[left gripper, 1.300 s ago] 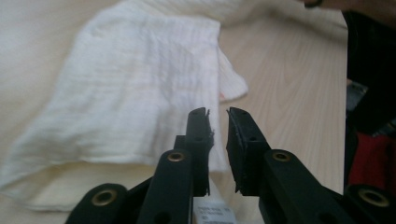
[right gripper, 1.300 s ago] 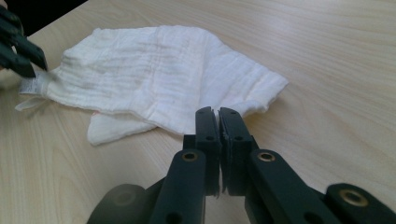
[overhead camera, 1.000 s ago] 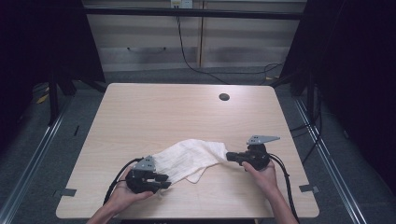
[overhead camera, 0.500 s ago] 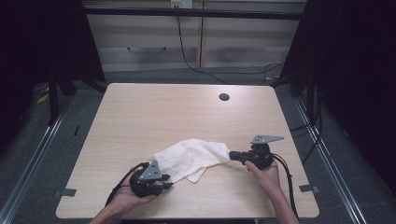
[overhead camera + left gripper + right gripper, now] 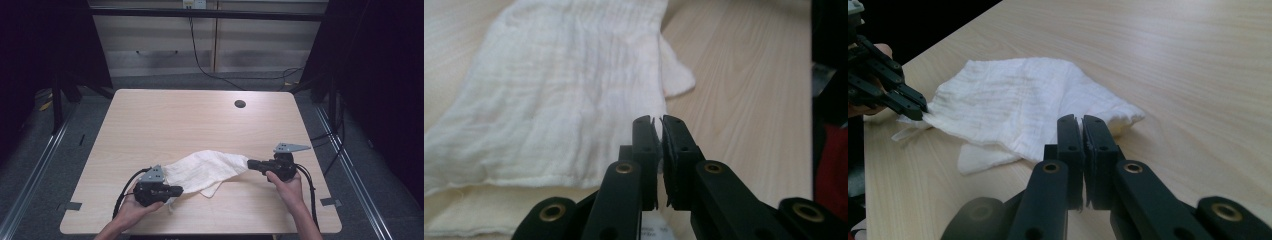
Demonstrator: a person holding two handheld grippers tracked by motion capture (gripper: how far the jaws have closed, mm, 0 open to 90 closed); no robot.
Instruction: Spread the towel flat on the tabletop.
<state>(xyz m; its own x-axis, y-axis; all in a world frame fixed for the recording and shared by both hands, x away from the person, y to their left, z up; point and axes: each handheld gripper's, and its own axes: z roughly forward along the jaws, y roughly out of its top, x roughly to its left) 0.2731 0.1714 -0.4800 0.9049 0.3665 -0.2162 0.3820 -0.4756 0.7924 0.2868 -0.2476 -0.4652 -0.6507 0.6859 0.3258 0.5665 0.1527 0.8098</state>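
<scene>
A white crumpled cloth [image 5: 207, 170] lies on the near half of the light wooden table [image 5: 165, 120], stretched between both grippers. My left gripper [image 5: 175, 190] is at the cloth's near-left edge. Its jaws have just been closing and now stand shut, with a thin sliver of cloth [image 5: 554, 90] pinched between the left gripper's [image 5: 659, 122] tips. My right gripper [image 5: 251, 163] is shut on the cloth's right corner, which is drawn to a narrow point. In the right gripper view the cloth [image 5: 1008, 100] runs from the right gripper's [image 5: 1080, 122] tips to the left gripper [image 5: 918, 107] at the far side.
A round cable hole [image 5: 240, 104] sits near the table's far right. The table's front edge runs just below both hands. Cables trail from each gripper toward the person. Dark floor and metal rails surround the table.
The left gripper's jaws have closed on the cloth's near-left edge. Both hands have hardly shifted, and the right gripper keeps its hold on the cloth's corner.
</scene>
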